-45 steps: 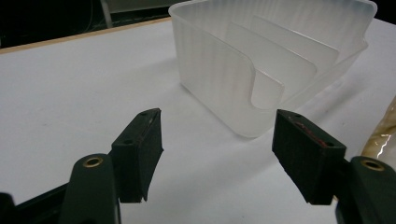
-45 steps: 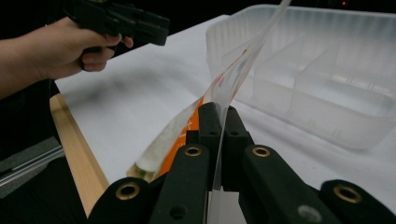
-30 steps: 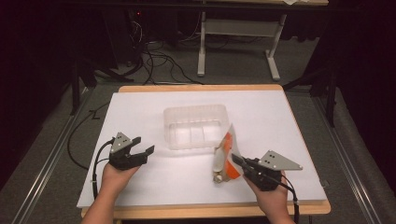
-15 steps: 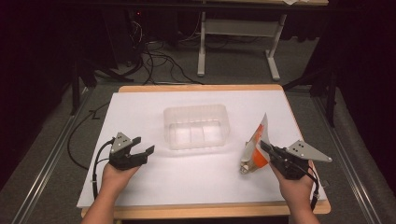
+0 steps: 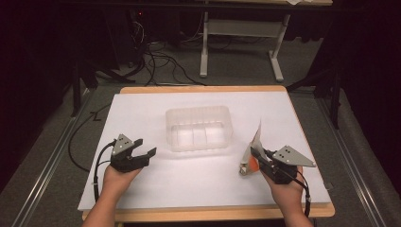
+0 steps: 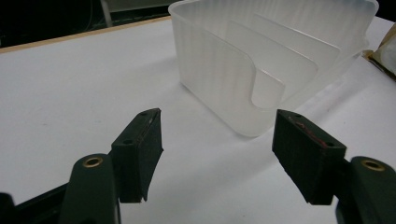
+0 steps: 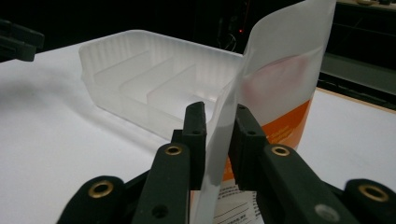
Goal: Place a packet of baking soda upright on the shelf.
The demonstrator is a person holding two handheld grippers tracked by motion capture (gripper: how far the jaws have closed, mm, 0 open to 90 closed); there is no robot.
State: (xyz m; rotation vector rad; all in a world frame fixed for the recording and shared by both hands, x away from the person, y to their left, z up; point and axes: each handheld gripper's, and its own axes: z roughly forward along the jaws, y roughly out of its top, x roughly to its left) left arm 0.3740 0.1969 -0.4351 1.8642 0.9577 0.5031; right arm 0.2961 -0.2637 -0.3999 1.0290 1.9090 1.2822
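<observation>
While the left claw (image 5: pixel 144 147) waits spread and empty, the right claw (image 7: pixel 217 140) pinches the thin, floppy-looking pouch (image 7: pixel 275 88) by one edge, upright just right of the clear bin (image 5: pixel 199 127) on the desk (image 5: pixel 142 109).

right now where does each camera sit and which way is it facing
High view: above the person's side of the table, looking forward and down; both forearms, left gripper and right gripper show.
Left gripper view: rides the left gripper, looking between its open jaws at the clear bin.
Right gripper view: rides the right gripper, jaws shut on the pouch, bin behind.
All three views share the bin; the high view and the right gripper view also share the pouch.
</observation>
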